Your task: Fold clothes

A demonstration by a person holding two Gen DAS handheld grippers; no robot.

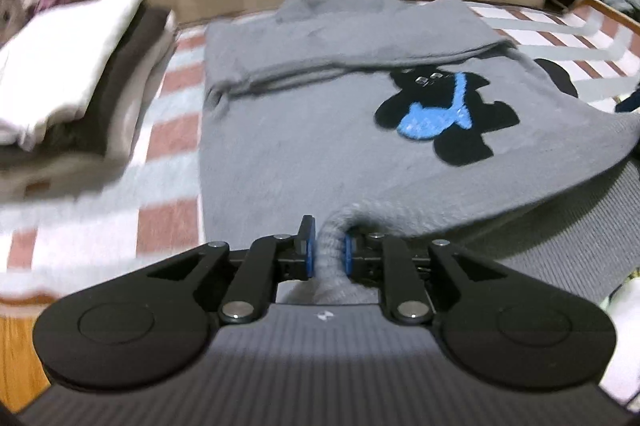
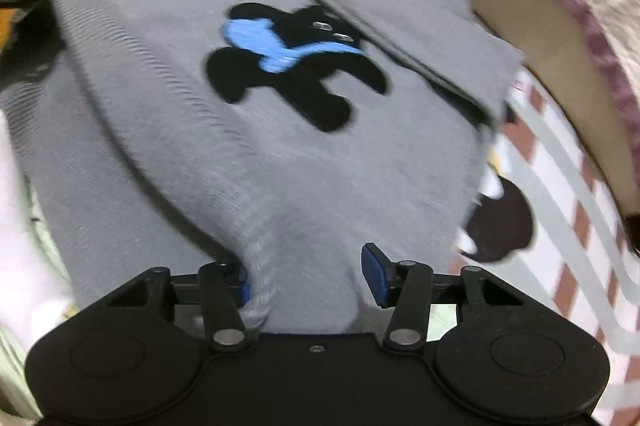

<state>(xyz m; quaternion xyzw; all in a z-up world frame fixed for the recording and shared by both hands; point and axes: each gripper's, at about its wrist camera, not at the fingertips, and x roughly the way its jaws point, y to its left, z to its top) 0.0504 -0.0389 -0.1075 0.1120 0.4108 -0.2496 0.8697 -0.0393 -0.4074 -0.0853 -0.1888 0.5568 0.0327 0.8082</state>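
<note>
Gathered between the blue pads of the left tool is a bunched ridge of the grey sweater, so that tool is clenched on the knit hem. Beyond it the sweater lies spread on a striped cloth of pink, white and pale blue, its black bear motif with a blue patch facing up and one sleeve folded across the chest. To the left, just beside the sweater, sits a stack of folded clothes, white on top. In the right wrist view the right tool has its pads set wide, with a hump of the sweater's ribbed edge rising between them; the left pad touches the fabric, the right pad stands clear, so it is released rather than gripping. Both views are motion-blurred.
</note>
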